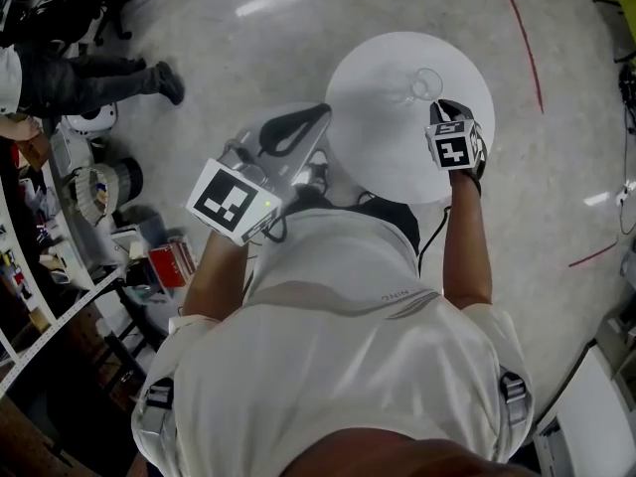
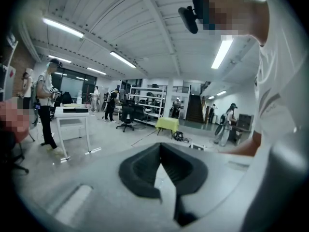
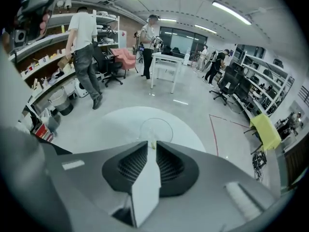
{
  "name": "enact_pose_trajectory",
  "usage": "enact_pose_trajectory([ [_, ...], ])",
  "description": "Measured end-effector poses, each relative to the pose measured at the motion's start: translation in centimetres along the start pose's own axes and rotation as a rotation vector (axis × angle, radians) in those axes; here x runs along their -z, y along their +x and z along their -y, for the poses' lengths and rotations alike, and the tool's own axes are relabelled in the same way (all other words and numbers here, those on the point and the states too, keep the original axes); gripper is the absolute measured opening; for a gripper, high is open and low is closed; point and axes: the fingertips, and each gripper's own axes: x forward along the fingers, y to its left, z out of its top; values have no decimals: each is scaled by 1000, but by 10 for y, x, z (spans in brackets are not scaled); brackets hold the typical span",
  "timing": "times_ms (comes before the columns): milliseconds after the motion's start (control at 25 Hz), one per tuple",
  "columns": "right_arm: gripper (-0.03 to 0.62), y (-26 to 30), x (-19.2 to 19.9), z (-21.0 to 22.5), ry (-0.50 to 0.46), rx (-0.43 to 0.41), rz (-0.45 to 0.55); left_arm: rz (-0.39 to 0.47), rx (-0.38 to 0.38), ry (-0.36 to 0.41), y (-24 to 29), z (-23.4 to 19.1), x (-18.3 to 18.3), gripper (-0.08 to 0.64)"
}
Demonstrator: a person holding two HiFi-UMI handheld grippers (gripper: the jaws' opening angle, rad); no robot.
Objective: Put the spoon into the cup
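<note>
Glass cup [image 3: 161,124], just beyond right tongs [image 3: 152,143]

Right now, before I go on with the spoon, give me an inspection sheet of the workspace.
Surface: white round table, holding only the cup.
Job's things: clear cup upright near the far edge; small yellowish piece, possibly the spoon, between the tips of the right tool.
Clutter: nothing seen on the table.
Grippers: left tool shut and empty, beside the table's left edge; right tool slightly open, pointing down towards the cup.
Cables: black cable hanging below the right arm.
Surroundings: packed shelves at left, red floor line, people standing nearby.
</note>
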Motion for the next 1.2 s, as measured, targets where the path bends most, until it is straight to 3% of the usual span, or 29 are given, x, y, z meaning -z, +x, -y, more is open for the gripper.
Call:
enact_pose_trajectory([
  [80, 121, 3, -7, -3, -2, -9, 25, 1, 2, 3, -4, -3, 0, 2],
  [200, 161, -12, -26, -10, 8, 7, 114, 6, 14, 6, -14, -6, 1, 2],
  [240, 160, -27, -37, -14, 17, 18, 162, 11, 21, 6, -18, -7, 1, 2],
  [440, 8, -126, -91, -29, 71, 68, 455, 54, 88, 31, -22, -7, -8, 2],
  [760, 6, -270, -128, -52, 118, 81, 786, 134, 253, 84, -15, 29, -40, 2],
  [920, 5, -333, -135, -72, 84, 100, 937, 158, 322, 123, -11, 50, -55, 2],
  [1040, 5, -374, -132, -80, 34, 155, 1006, 183, 363, 164, -12, 64, -70, 2],
  [1200, 5, -410, -115, -80, 54, 188, 1037, 205, 380, 184, -24, 87, -82, 2],
])
